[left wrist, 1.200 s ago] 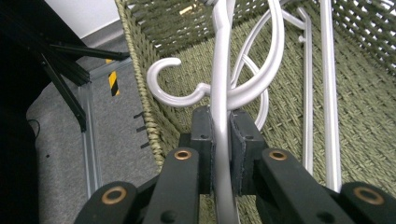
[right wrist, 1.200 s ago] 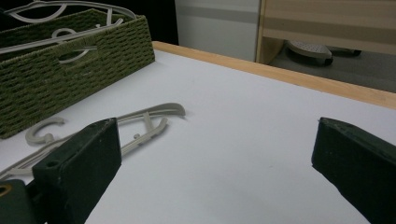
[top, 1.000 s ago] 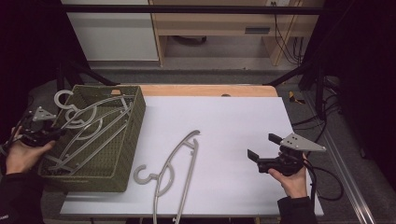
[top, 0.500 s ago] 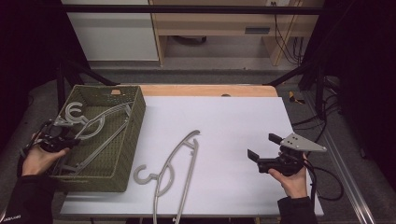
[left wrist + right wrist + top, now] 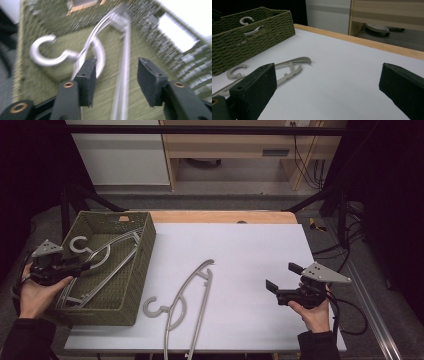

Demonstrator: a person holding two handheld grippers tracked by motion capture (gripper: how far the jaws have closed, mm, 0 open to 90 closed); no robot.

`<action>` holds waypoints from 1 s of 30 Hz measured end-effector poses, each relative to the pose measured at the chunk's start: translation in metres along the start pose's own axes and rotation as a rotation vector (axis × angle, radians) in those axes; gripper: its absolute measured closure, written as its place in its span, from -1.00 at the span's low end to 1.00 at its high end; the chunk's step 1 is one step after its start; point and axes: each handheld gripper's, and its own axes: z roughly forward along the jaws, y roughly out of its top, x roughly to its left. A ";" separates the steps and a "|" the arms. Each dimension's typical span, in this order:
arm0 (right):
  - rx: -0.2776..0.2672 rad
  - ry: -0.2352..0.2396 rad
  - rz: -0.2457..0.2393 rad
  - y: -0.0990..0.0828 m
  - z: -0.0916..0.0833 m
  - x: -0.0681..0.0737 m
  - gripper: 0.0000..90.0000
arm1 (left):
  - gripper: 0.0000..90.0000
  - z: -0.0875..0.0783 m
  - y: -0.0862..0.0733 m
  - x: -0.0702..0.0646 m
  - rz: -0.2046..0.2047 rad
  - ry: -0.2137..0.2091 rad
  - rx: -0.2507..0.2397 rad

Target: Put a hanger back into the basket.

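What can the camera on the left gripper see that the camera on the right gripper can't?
The left gripper view looks down inside the basket: the hanger's whole hook, a bar running between the left gripper's open jaws, and the woven bottom. The right gripper view instead has the white table, the hanger lying on the table, and the open right gripper. Both show the green basket and a hanger inside it.

Readable text: none | labels, brands, numbers, signs: none legible on any surface | checked: woven basket (image 5: 141,265) and its small tag at the far wall (too small and blurred to read), hanger (image 5: 192,292) on the table beside the basket: unmarked
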 end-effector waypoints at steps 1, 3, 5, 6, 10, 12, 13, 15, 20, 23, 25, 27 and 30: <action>0.002 0.001 -0.002 0.000 0.001 0.000 -0.96 | -0.03 -0.002 0.001 -0.006 0.001 -0.004 -0.021; 0.002 0.001 -0.001 0.000 0.001 0.001 -0.96 | -0.06 -0.006 0.004 -0.018 0.014 -0.022 -0.046; 0.003 0.002 -0.003 0.000 0.001 0.000 -0.96 | -0.15 -0.007 0.006 -0.028 0.016 -0.042 -0.077; 0.001 0.002 0.000 0.000 0.000 0.000 -0.96 | -0.21 -0.007 0.007 -0.039 0.009 -0.059 -0.102; -0.002 0.001 0.003 0.000 -0.001 -0.001 -0.96 | -0.35 -0.007 0.009 -0.055 0.002 -0.082 -0.138; -0.001 0.003 0.006 0.000 -0.001 0.000 -0.96 | -0.42 -0.008 0.010 -0.072 0.008 -0.105 -0.172; 0.000 0.002 0.006 0.000 -0.001 0.000 -0.96 | -0.45 -0.008 0.010 -0.072 0.008 -0.105 -0.172; 0.001 0.001 0.004 0.000 0.000 0.000 -0.96 | -0.52 -0.009 0.010 -0.083 0.022 -0.119 -0.187; 0.000 0.000 0.004 0.000 0.000 0.000 -0.96 | -0.63 -0.008 0.006 -0.111 0.014 -0.153 -0.214; 0.001 0.004 0.005 0.000 -0.001 0.000 -0.96 | -0.65 -0.006 0.004 -0.119 0.018 -0.178 -0.223; 0.002 -0.001 0.002 -0.001 -0.001 0.000 -0.96 | -0.68 -0.004 0.000 -0.126 0.025 -0.197 -0.228; 0.000 0.000 0.003 -0.001 0.000 0.000 -0.96 | -0.70 -0.001 -0.003 -0.133 0.031 -0.207 -0.222; 0.005 0.002 0.005 -0.002 0.001 0.001 -0.96 | -0.72 0.003 -0.007 -0.142 0.036 -0.203 -0.232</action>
